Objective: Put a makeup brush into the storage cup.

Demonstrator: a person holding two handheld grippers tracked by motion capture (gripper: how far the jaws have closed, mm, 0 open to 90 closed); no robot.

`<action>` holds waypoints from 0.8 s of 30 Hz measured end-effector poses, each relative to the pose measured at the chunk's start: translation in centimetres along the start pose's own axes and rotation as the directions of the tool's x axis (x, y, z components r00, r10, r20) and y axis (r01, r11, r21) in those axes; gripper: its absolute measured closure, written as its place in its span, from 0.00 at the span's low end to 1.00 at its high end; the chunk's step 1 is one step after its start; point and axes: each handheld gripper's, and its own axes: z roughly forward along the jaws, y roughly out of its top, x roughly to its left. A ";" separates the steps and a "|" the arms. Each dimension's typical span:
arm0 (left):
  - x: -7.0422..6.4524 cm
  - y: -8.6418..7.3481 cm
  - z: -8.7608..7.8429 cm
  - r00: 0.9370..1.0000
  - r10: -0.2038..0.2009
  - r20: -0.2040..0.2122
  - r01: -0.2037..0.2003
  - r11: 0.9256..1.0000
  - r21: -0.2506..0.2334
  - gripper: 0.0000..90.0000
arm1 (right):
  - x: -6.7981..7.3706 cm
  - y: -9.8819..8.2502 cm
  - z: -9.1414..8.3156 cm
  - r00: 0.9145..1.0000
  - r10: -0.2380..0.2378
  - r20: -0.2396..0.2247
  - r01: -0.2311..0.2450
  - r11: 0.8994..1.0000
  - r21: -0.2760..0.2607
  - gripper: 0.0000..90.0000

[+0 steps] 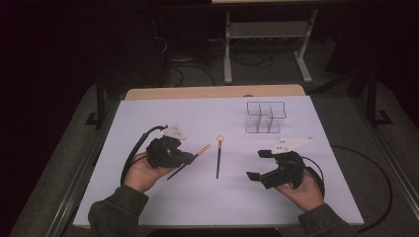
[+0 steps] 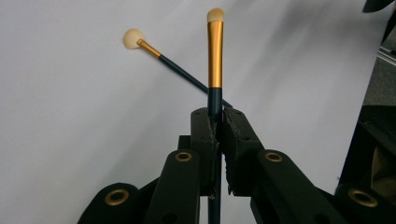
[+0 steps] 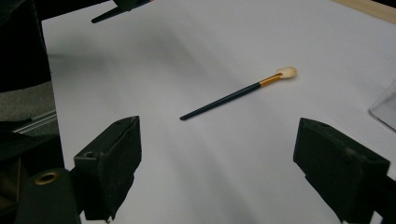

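My left gripper (image 1: 189, 158) is shut on the dark handle of a makeup brush (image 1: 199, 152). In the left gripper view the brush (image 2: 215, 60) rises from between the closed jaws (image 2: 218, 125), with its gold ferrule and pale tip pointing away. A second brush (image 1: 218, 159) lies flat on the white table mat, its round pale head at the far end; it also appears in the left gripper view (image 2: 177, 70) and the right gripper view (image 3: 233, 97). My right gripper (image 1: 258, 165) stands open to the right of that brush, and its jaws (image 3: 219, 158) are wide apart with nothing between them.
A clear plastic organiser (image 1: 265, 117) with several compartments stands at the back right of the white mat (image 1: 148, 118); one corner of the organiser (image 3: 385, 109) enters the right gripper view. A wooden table edge (image 1: 212, 92) runs behind the mat. Cables trail from both grippers.
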 end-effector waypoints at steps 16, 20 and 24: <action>-1.6 0.6 0.5 0.999 0.033 0.042 -0.030 0.998 -0.052 0.92 | 0.5 1.4 2.4 0.996 0.001 -0.088 -0.001 1.000 -0.001 0.19; -2.0 0.7 0.7 0.997 0.050 0.051 -0.047 0.997 -0.055 0.92 | 0.6 1.7 2.9 0.995 0.003 -0.104 -0.002 1.000 0.003 0.20; -2.5 0.9 0.9 0.996 0.061 0.059 -0.057 0.996 -0.070 0.92 | 0.7 2.1 3.1 0.993 0.000 -0.119 0.001 1.000 0.011 0.20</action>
